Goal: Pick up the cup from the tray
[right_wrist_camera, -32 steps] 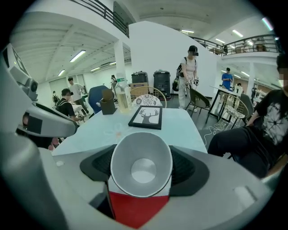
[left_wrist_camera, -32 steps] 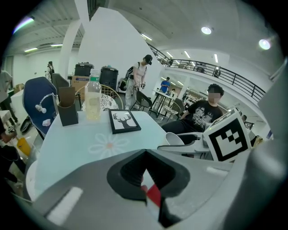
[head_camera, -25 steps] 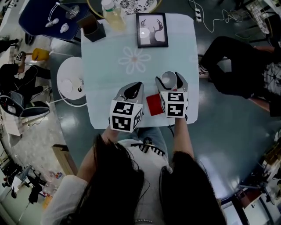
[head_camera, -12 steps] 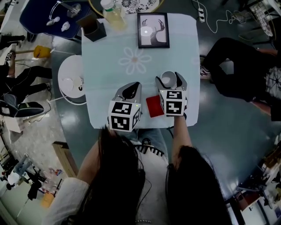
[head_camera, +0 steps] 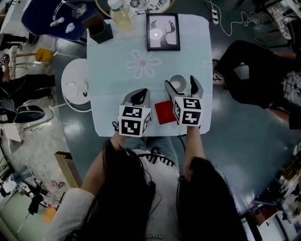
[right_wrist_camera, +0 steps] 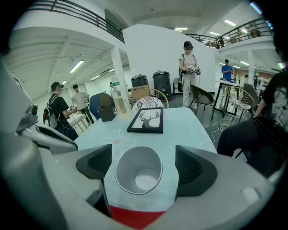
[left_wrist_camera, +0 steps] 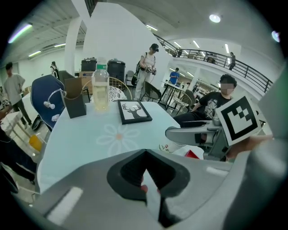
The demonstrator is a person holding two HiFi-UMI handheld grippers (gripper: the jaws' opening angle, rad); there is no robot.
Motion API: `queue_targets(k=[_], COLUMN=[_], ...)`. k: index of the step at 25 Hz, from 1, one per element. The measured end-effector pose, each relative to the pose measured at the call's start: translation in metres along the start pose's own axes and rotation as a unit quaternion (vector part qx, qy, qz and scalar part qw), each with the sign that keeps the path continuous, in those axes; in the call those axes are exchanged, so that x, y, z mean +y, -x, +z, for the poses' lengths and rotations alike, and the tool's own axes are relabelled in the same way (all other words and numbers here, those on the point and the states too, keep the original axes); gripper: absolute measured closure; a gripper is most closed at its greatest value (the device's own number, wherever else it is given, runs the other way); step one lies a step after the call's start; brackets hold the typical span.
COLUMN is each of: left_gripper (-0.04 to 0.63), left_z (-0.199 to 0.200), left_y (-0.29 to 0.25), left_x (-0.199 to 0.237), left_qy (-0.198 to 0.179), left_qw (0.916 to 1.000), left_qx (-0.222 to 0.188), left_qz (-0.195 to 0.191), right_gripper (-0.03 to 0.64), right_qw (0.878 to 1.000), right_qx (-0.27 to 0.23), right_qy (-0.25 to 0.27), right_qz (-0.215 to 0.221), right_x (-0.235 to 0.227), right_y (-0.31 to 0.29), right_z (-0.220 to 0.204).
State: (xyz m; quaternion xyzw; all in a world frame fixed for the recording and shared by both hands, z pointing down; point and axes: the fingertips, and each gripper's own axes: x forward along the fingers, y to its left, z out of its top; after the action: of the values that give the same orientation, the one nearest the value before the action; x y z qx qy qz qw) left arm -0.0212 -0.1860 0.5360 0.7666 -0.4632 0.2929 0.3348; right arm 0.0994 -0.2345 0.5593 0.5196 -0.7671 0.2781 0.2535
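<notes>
Floor clutter sits off the table's left edge: blue chair (head_camera: 42, 19) at the far corner, round white stool (head_camera: 75, 90) nearer. Table (head_camera: 113, 70) has a pale cloth with a flower print (head_camera: 143, 63) in the middle. Along the far edge, left to right: dark box (head_camera: 99, 31), bottle (head_camera: 121, 14) of yellowish liquid, framed deer picture (head_camera: 162, 32). Left gripper (head_camera: 136, 97) is over the near edge, left of centre; jaws are pressed together at the tips, and its own view shows nothing I can identify between them. Red tray (head_camera: 164, 112) lies flat between the two grippers, near the table's front edge. Right gripper (head_camera: 181, 84) is just right of the tray with jaws spread wide. White cup (right_wrist_camera: 137, 170) sits in the gap between them, mouth open toward the camera, with clearance on both sides and neither pad touching it. In the head view the cup is beyond the tray's far edge rather than over the red. Can't tell whether it rests on the cloth. The left gripper view shows the cup low under the right gripper's jaw, with red print on its side. Seated person (head_camera: 249, 70) in dark clothes is off the table's right side.
</notes>
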Motion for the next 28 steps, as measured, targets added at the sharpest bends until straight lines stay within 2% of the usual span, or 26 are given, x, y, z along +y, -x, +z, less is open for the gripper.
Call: queue_targets(k=[8,11,15,16,18,19,22,26,28], left_gripper=[0.595,0.595,0.595,0.595,0.595,0.595,0.595,0.595,0.595], left_z=[0.006,0.01,0.014,0.015,0.014,0.013,0.013,0.01,0.008], left_y=[0.008,0.016,0.03,0.034,0.039,0.042,0.052,0.065,0.069], left_x=[-0.011,-0.018,-0.026,-0.028,-0.03,-0.032,-0.04,-0.049,-0.052], left_qy=[-0.003,-0.002,-0.006,-0.009,-0.015,-0.016,-0.018,-0.025,-0.027], left_qw=[0.9998,0.9993,0.9983,0.9981,0.9979,0.9977,0.9966,0.9951,0.9946], left_qx=[-0.015,-0.029,-0.046,-0.05,-0.055,-0.057,-0.068,-0.079,-0.083], left_qz=[-0.014,-0.024,-0.034,-0.033,-0.031,-0.032,-0.043,-0.054,-0.057], right_gripper=[0.17,0.225,0.356,0.408,0.558,0.593,0.594,0.594,0.594], right_qw=[0.999,0.997,0.996,0.995,0.995,0.994,0.994,0.991,0.991], right_qx=[-0.048,-0.069,-0.088,-0.092,-0.098,-0.099,-0.099,-0.11,-0.109], right_qy=[-0.013,-0.029,-0.012,-0.011,-0.018,-0.022,-0.027,-0.073,-0.066], right_qz=[-0.008,0.001,-0.016,-0.021,-0.03,-0.033,-0.038,-0.035,-0.039], right_x=[-0.002,0.007,0.016,0.017,0.019,0.02,0.024,0.025,0.026], right_y=[0.034,0.056,0.088,0.095,0.109,0.114,0.127,0.147,0.153], right_z=[0.027,0.037,0.041,0.041,0.037,0.034,0.025,0.018,0.015])
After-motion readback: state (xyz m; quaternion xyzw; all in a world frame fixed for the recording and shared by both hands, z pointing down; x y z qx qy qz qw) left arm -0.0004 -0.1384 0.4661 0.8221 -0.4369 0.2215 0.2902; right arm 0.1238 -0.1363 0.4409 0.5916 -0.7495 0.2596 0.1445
